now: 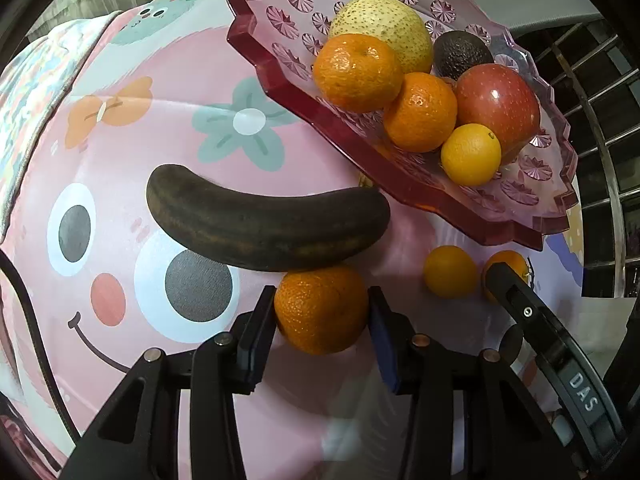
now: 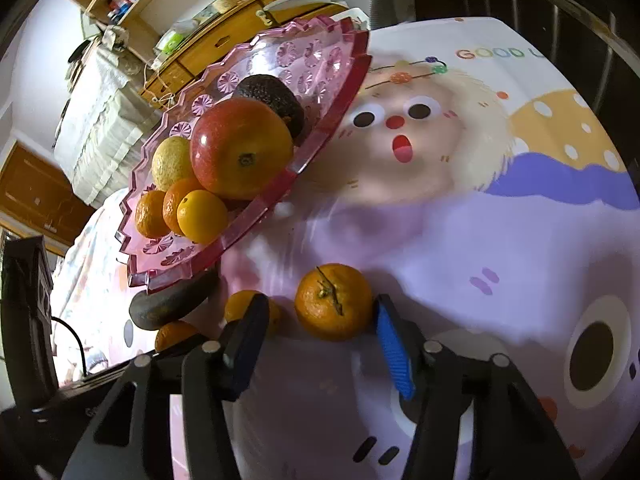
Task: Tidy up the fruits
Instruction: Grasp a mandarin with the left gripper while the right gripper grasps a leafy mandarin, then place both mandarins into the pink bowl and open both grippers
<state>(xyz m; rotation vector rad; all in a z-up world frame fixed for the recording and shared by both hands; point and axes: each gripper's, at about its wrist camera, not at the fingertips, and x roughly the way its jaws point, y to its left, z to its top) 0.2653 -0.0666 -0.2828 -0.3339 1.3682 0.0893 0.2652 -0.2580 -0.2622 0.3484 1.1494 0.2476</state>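
Observation:
A pink glass fruit plate [image 1: 256, 46] [image 2: 256, 208] holds a pear [image 1: 384, 26], an avocado [image 1: 460, 54], an apple [image 1: 500, 100] [image 2: 240, 148], two tangerines and a small orange [image 1: 471, 154]. A blackened banana [image 1: 264, 222] lies on the cloth before the plate. My left gripper [image 1: 322, 316] is shut on a tangerine [image 1: 322, 312]. My right gripper [image 2: 322, 320] is open around a stemmed tangerine [image 2: 334, 302], its pads a little apart from the fruit. A small orange [image 1: 450, 272] lies between them.
The table wears a pink cartoon cloth [image 1: 120, 184]. The right gripper's finger [image 1: 532, 320] shows in the left wrist view beside another orange fruit [image 1: 510, 264]. A metal rack [image 1: 600, 120] stands at the right, wooden shelves [image 2: 224, 20] behind.

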